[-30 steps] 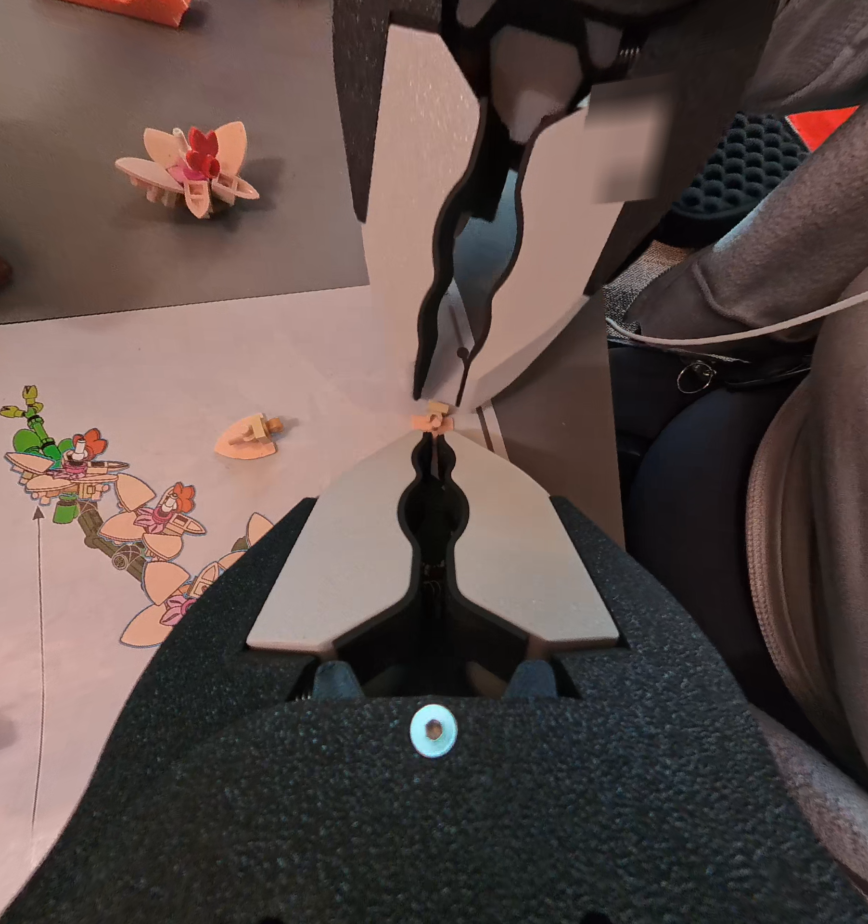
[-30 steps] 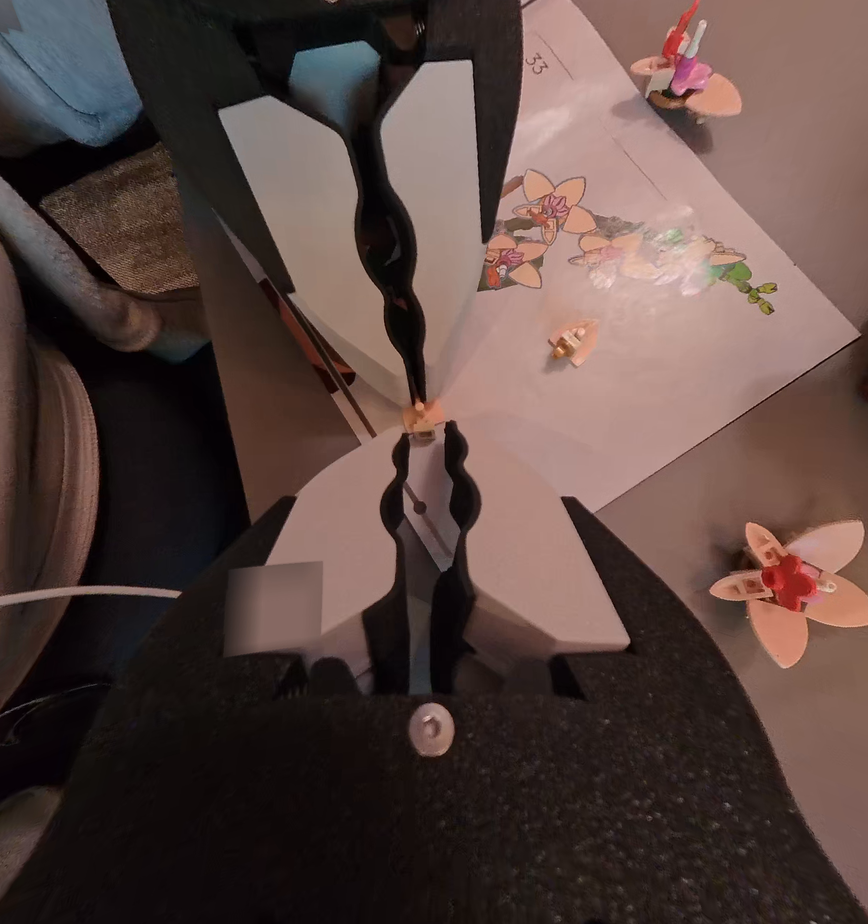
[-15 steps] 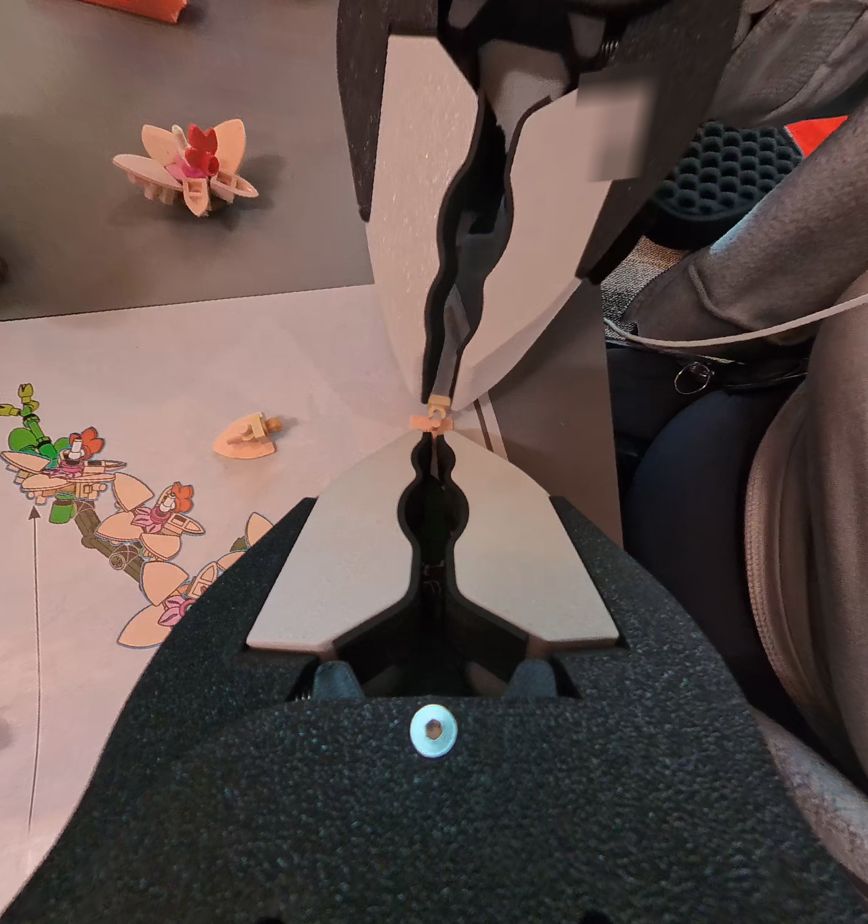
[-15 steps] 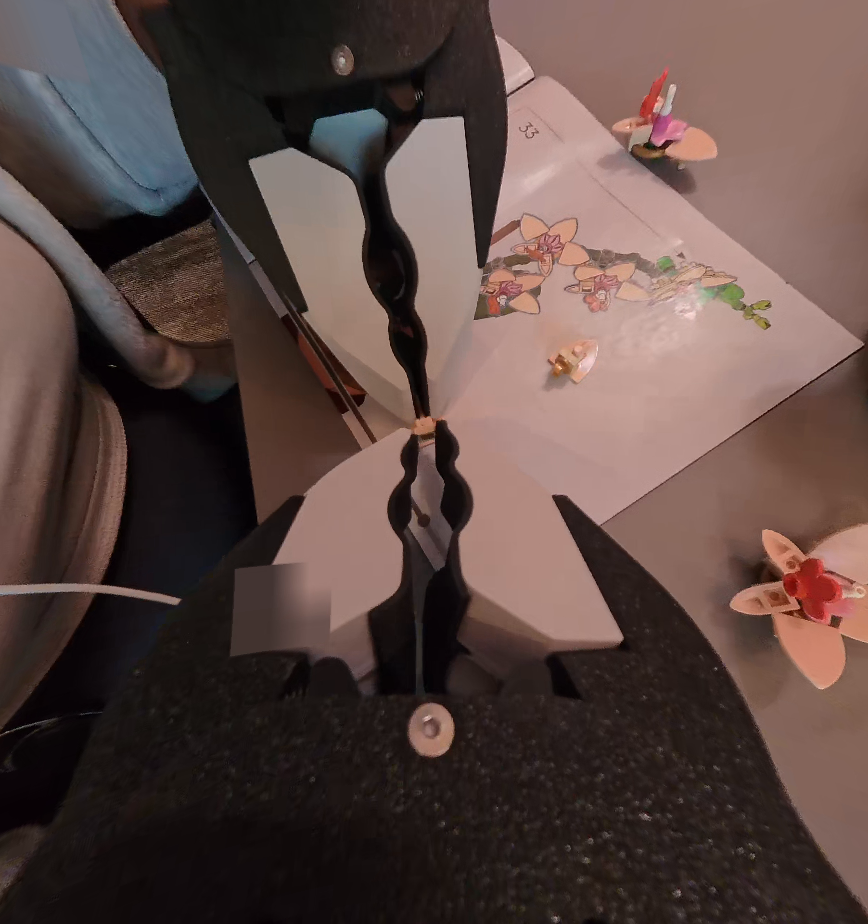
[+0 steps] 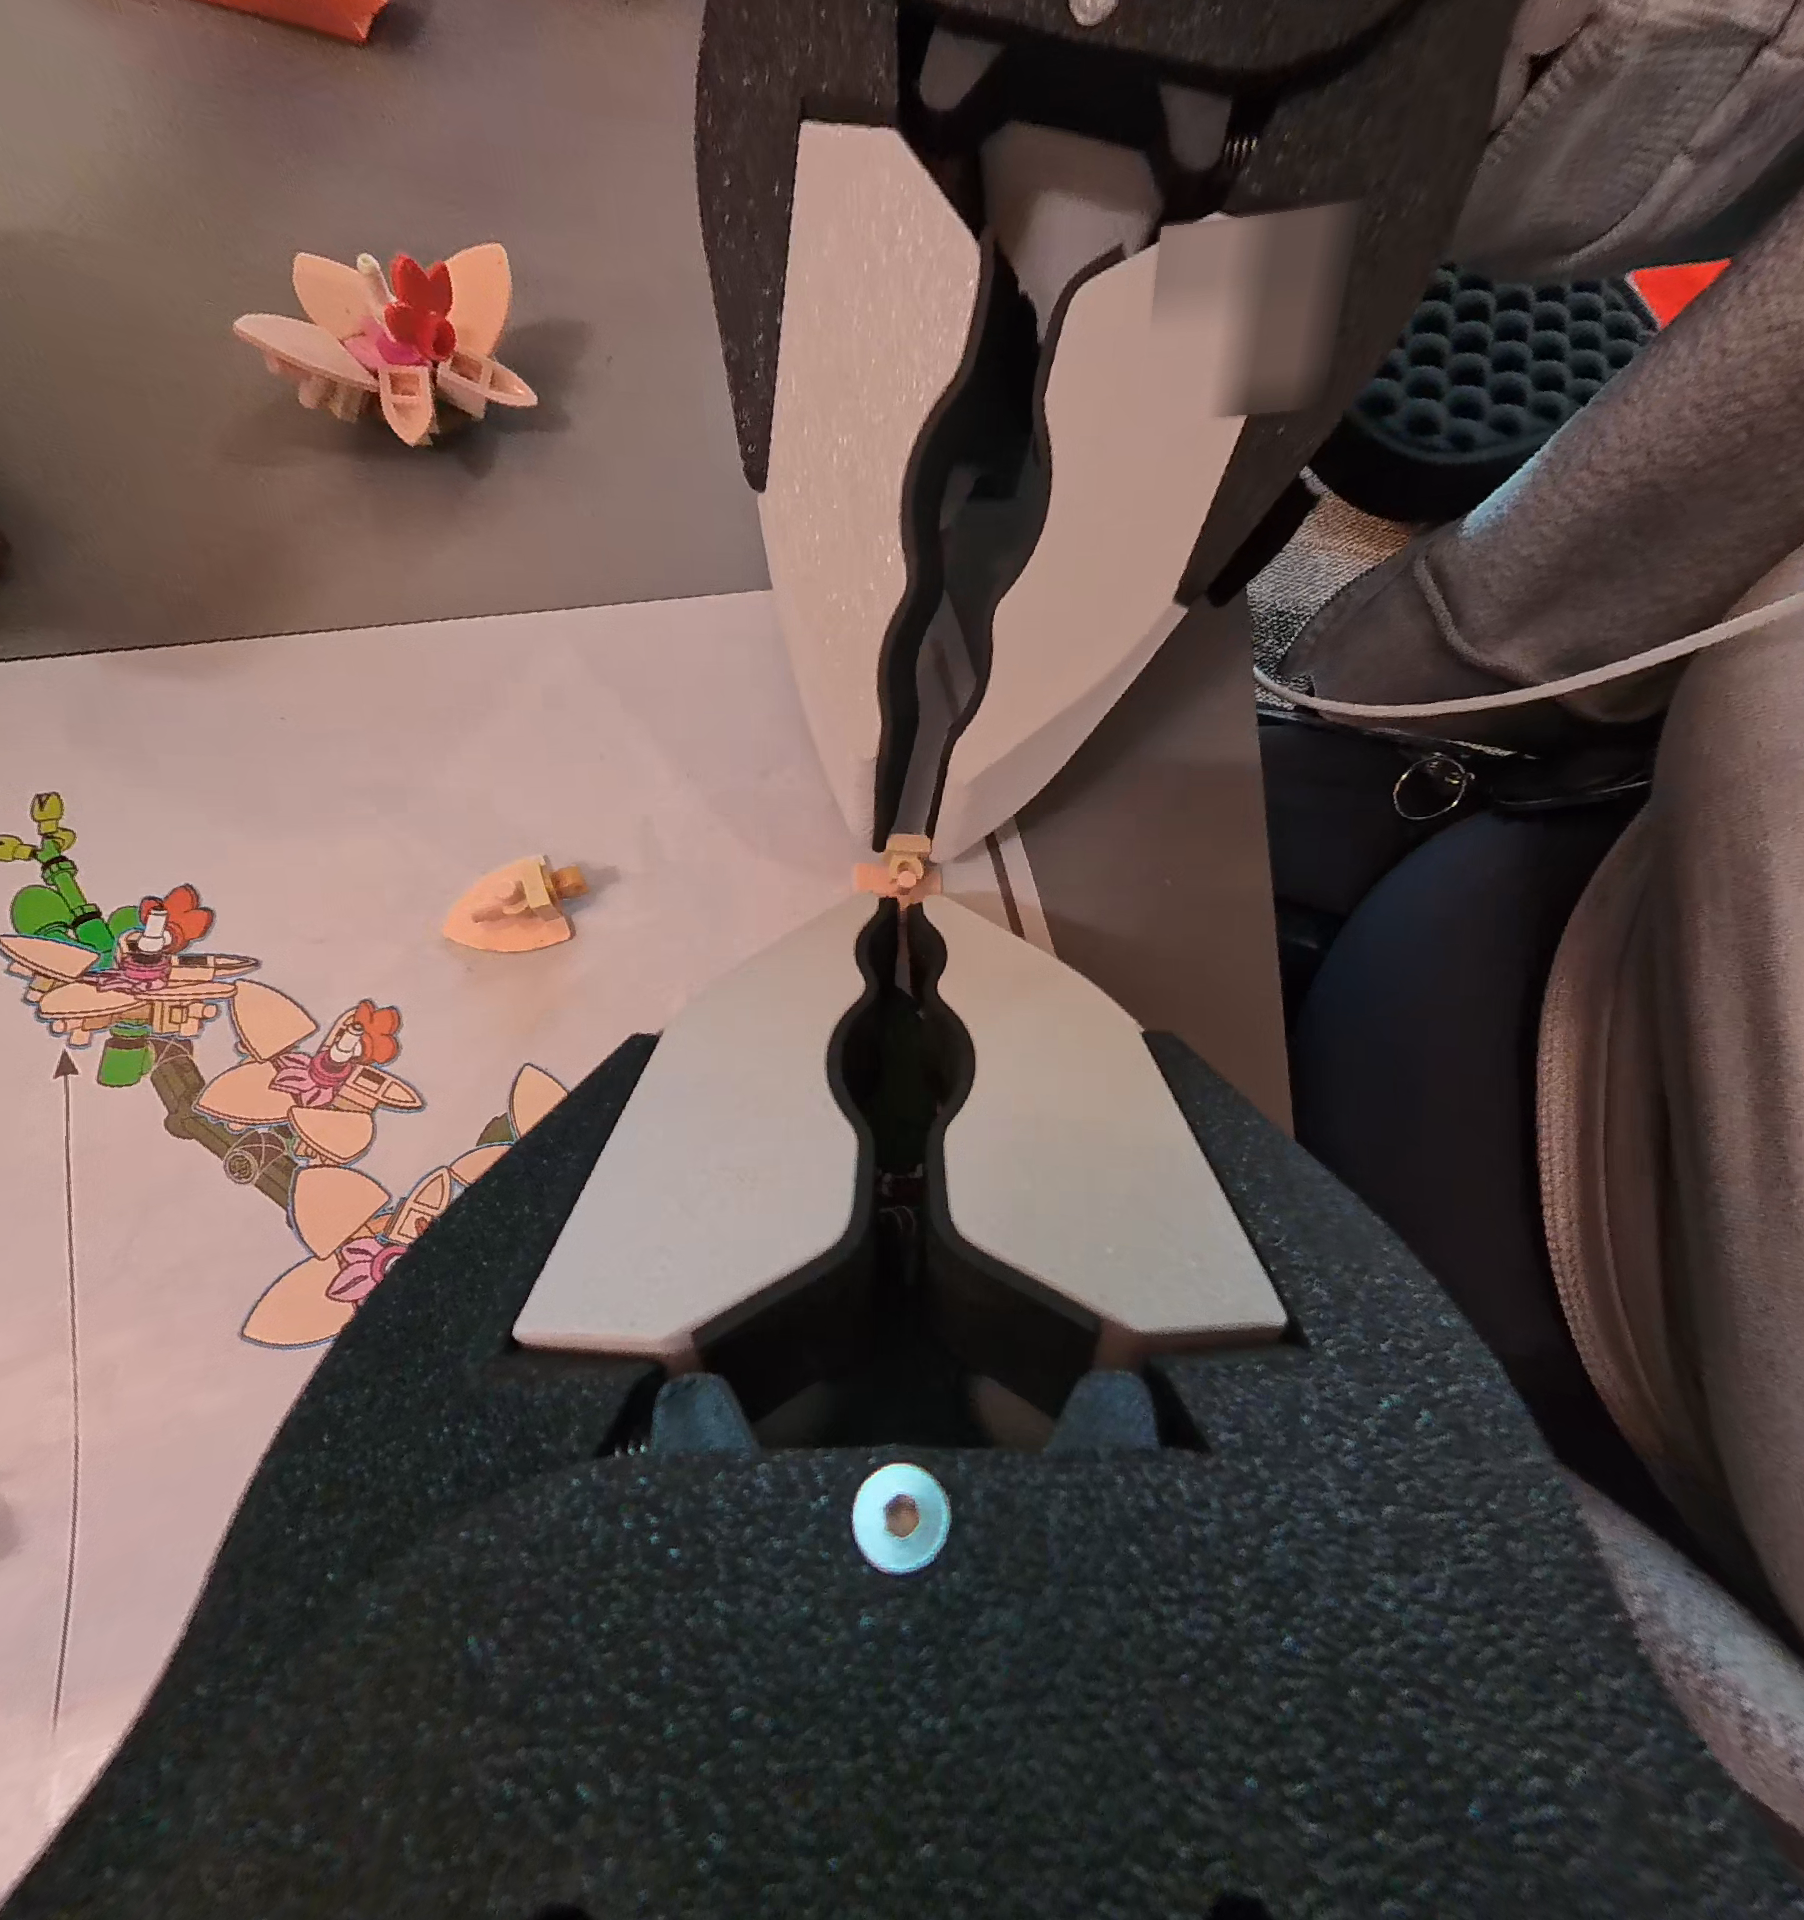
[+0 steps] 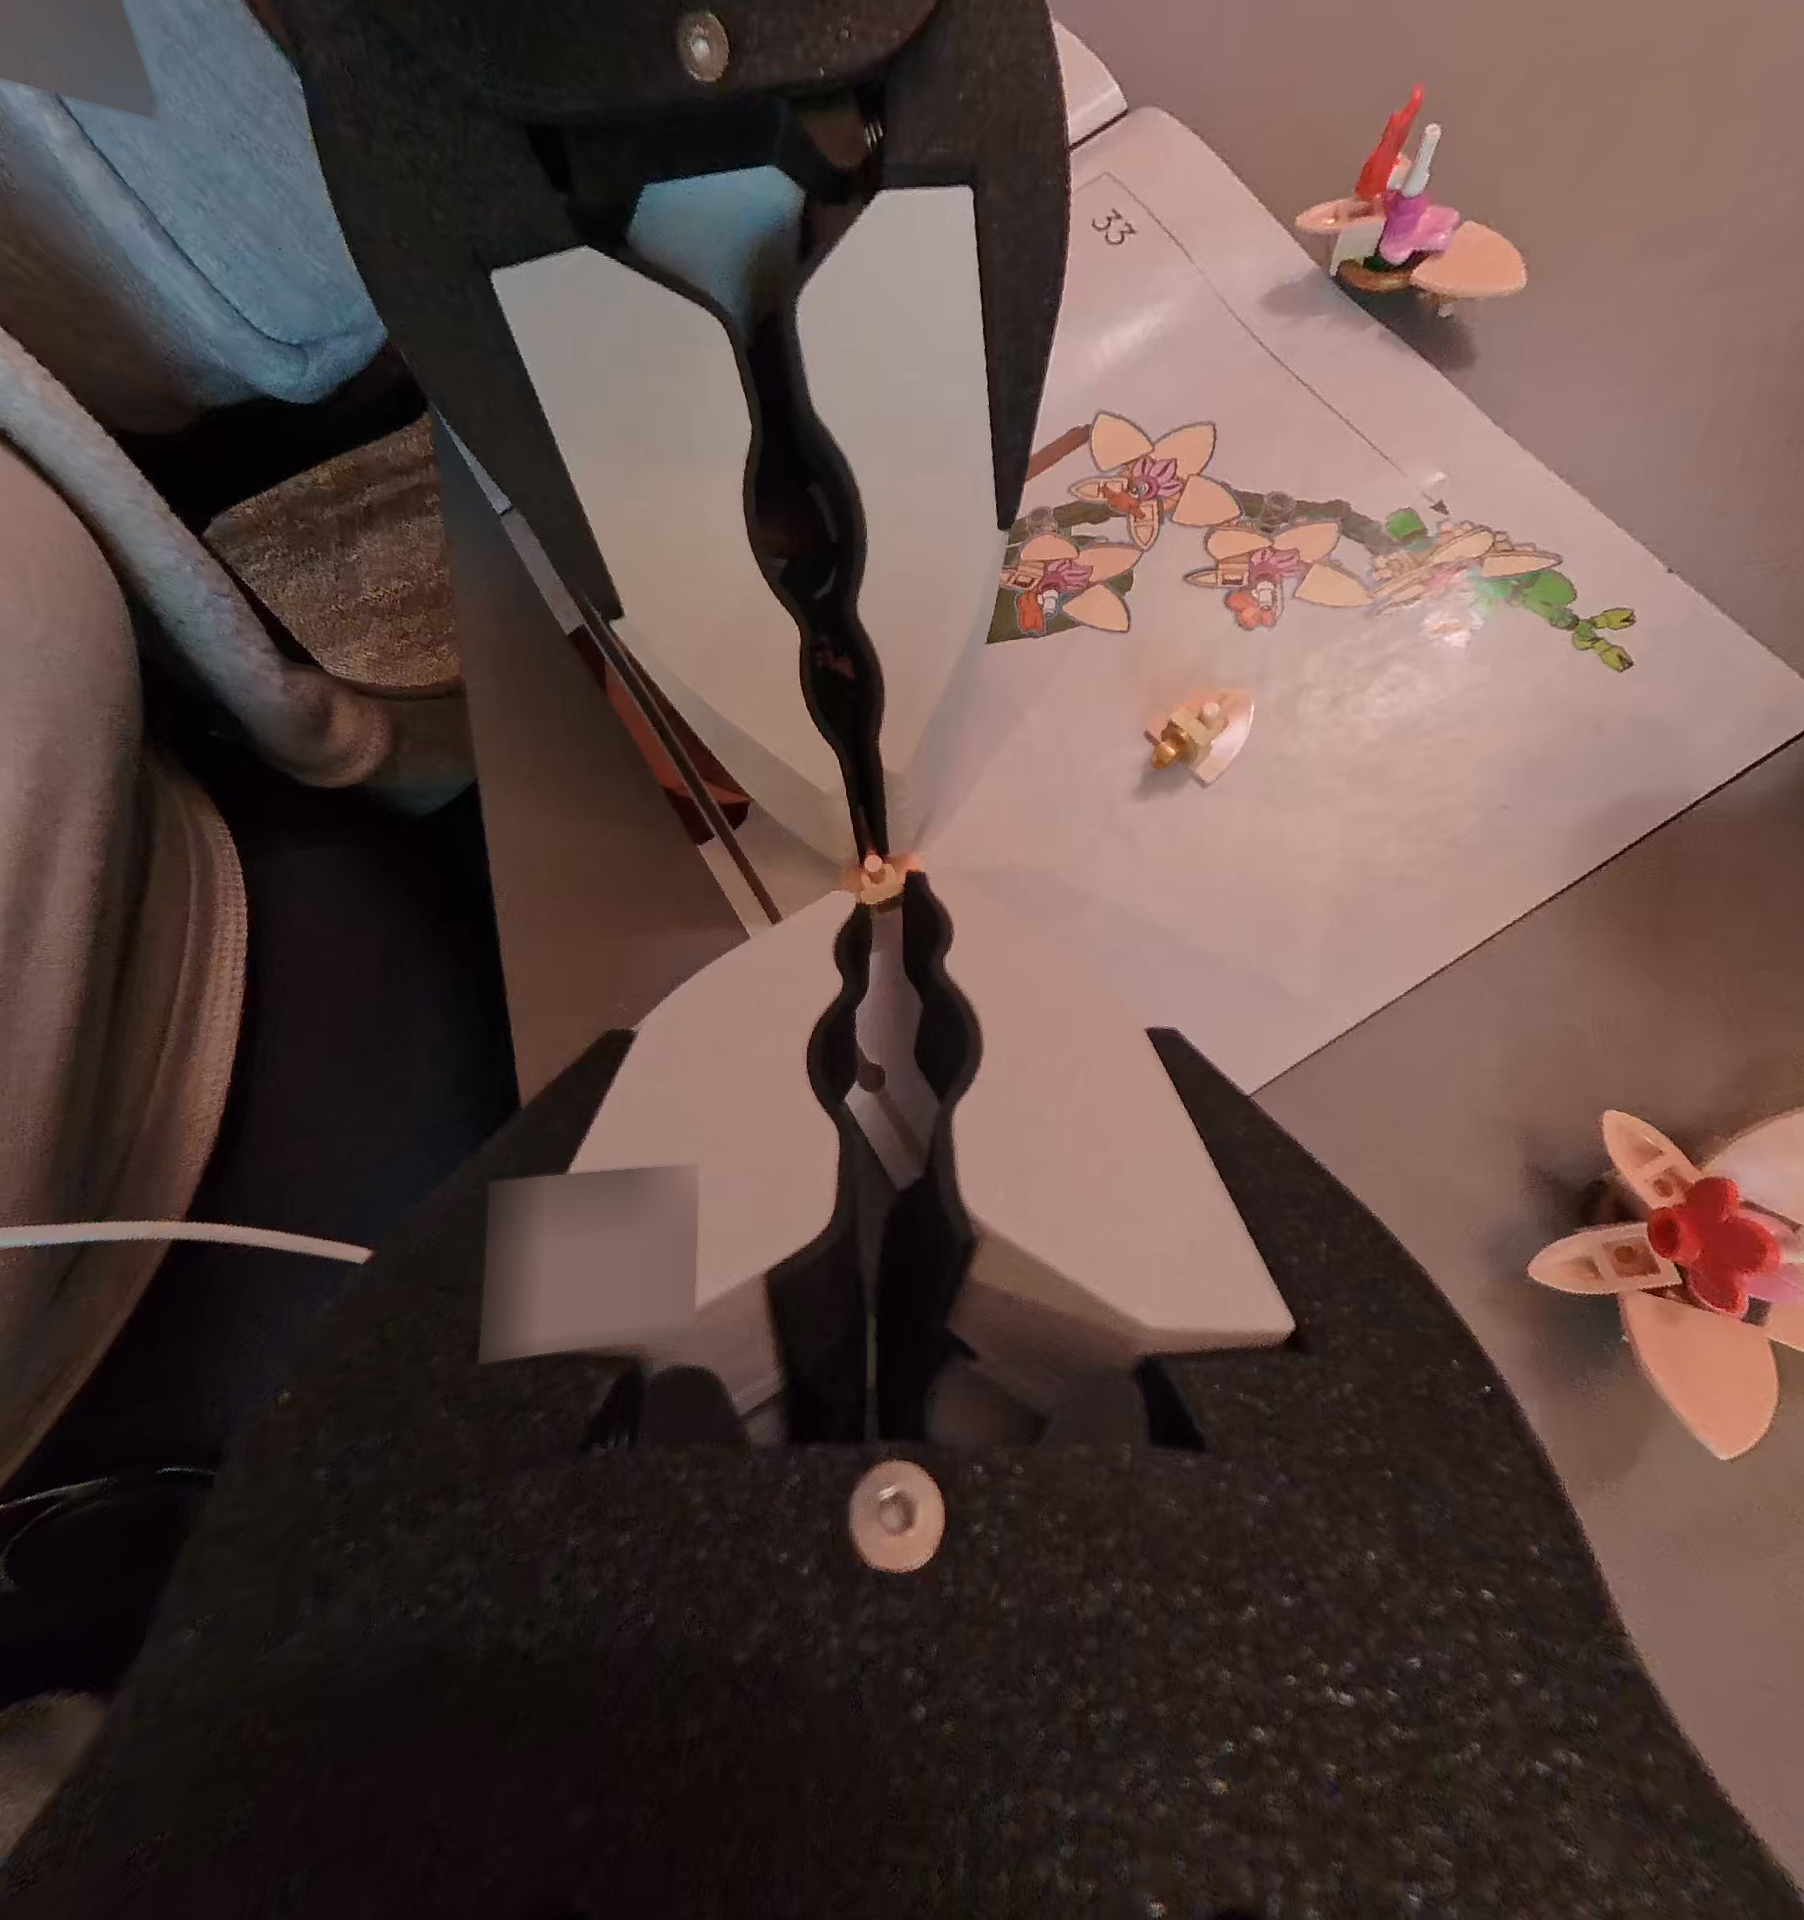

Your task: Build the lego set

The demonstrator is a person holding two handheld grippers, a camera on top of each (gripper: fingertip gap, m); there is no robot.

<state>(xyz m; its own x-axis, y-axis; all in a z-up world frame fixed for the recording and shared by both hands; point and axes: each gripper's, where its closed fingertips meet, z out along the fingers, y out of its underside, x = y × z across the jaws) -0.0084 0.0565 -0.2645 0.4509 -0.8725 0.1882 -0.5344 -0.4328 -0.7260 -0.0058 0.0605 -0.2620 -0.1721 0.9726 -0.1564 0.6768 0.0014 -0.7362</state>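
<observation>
My left gripper (image 5: 898,912) is shut on a small peach lego piece (image 5: 877,881), held above the front edge of the instruction page (image 5: 358,748). My right gripper (image 6: 882,902) meets it tip to tip and is shut on a small tan piece (image 5: 908,844) that sits against the peach one. In the right wrist view the joined pieces (image 6: 877,873) show as a tiny tan and peach lump between both pairs of tips. The right gripper (image 5: 908,826) comes down from the top of the left wrist view, and the left gripper (image 6: 870,844) does the same in the right wrist view.
A loose peach petal with a tan clip (image 5: 508,914) lies on the page, also in the right wrist view (image 6: 1204,732). A built flower with a red centre (image 5: 399,332) (image 6: 1708,1257) sits on the grey table. Another flower part (image 6: 1407,223) stands beyond the page. A person's lap (image 5: 1604,1039) is alongside. My left and right fingertips are right by each other.
My right gripper's fingertips, apart a second ago, have closed onto the small tan piece at the left gripper's tips. The left gripper has stayed shut and nearly still.
</observation>
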